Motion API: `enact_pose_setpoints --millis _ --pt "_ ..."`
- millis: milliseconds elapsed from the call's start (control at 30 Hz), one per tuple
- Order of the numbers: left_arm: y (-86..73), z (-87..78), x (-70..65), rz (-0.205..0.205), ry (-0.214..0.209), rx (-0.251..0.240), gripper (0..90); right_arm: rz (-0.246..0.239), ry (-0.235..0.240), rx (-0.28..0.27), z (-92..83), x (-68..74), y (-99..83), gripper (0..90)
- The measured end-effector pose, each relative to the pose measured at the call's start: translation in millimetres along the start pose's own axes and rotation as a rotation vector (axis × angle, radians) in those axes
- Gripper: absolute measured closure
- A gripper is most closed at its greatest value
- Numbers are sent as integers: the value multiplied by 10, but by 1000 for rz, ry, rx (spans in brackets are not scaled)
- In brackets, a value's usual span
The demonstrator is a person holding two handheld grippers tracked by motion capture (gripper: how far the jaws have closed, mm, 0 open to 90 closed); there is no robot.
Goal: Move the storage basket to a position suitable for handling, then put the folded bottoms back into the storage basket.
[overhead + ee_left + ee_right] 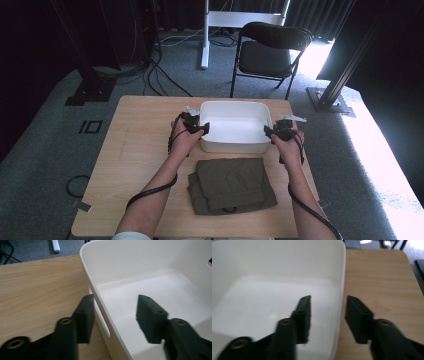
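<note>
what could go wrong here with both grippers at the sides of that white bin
1. Both sets of jaws straddle the white bin's side walls with gaps showing, so the left gripper and right gripper are not clamped; a lift now would likely slip.
2. The bin sits just behind the folded olive cloth; dragging it toward the person could rumple the fold.
3. Uneven closing might tilt or skew the bin on the wooden table.

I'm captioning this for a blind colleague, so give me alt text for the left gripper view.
The left gripper straddles the side wall of a white bin, jaws open, one outside over the wooden table, one inside. The bin is empty.
</note>
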State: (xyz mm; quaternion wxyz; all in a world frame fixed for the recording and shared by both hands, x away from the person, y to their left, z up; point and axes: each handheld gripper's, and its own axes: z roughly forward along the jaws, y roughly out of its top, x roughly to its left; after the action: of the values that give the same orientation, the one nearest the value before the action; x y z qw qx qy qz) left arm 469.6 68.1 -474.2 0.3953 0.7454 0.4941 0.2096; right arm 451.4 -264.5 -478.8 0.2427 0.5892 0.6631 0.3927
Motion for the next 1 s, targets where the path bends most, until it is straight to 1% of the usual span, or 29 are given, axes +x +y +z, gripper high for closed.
enact_pose_setpoints --millis 67,100,133,167,200,233,267,300,333,367,400,433,467,500,567,633,667,733,767,833,867,900,1000 --pt "14 -15 20 -4 -28 -39 415 7 21 -40 -16 -2 32 368" --pt "24 -25 26 7 -32 -43 413 1 26 -52 -26 3 46 341" --pt "30 -27 28 26 -38 -45 383 -16 38 -62 -33 7 57 293" --pt "33 -32 31 23 -51 -31 317 -17 38 -72 -41 23 61 229" --pt "33 -32 31 23 -51 -31 300 -17 38 -72 -41 23 61 229" --pt "33 -37 29 16 -81 -28 300 -17 23 -96 -52 44 62 185" --pt "28 -44 19 10 -110 -28 299 -49 40 -94 -69 53 68 133" --pt "26 -48 16 11 -114 -24 295 -63 43 -97 -77 65 71 147" --pt "18 -56 1 24 -117 -27 275 -61 46 -98 -81 72 72 148" --pt "18 -56 1 24 -117 -27 227 -61 46 -98 -81 72 72 148" --pt "-3 -89 -38 71 -117 -44 227 -56 60 -95 -94 82 74 147" --pt "-3 -89 -38 71 -117 -44 186 -56 60 -95 -94 82 74 147" --pt "-9 -112 -50 78 -127 -52 186 -82 81 -92 -130 109 77 147" --pt "-10 -126 -56 83 -131 -55 177 -95 90 -85 -145 123 76 147" --pt "-9 -171 -74 97 -133 -52 167 -100 97 -87 -163 137 76 147" --pt "-9 -224 -97 103 -141 -54 167 -103 93 -94 -191 147 75 146" --pt "-15 -261 -113 123 -146 -59 167 -100 96 -97 -207 151 74 146" --pt "-23 -318 -132 139 -146 -63 167 -110 100 -103 -238 158 71 146" --pt "-28 -338 -136 136 -147 -60 167 -116 102 -103 -258 162 67 146" --pt "-48 -373 -152 139 -165 -55 167 -121 106 -98 -285 168 58 146" --pt "-48 -373 -152 139 -165 -55 167 -125 110 -99 -299 170 51 146" --pt "-71 -408 -169 127 -187 -50 167 -132 113 -98 -319 175 41 146" --pt "-107 -452 -199 129 -208 -44 167 -140 121 -96 -366 187 21 137"
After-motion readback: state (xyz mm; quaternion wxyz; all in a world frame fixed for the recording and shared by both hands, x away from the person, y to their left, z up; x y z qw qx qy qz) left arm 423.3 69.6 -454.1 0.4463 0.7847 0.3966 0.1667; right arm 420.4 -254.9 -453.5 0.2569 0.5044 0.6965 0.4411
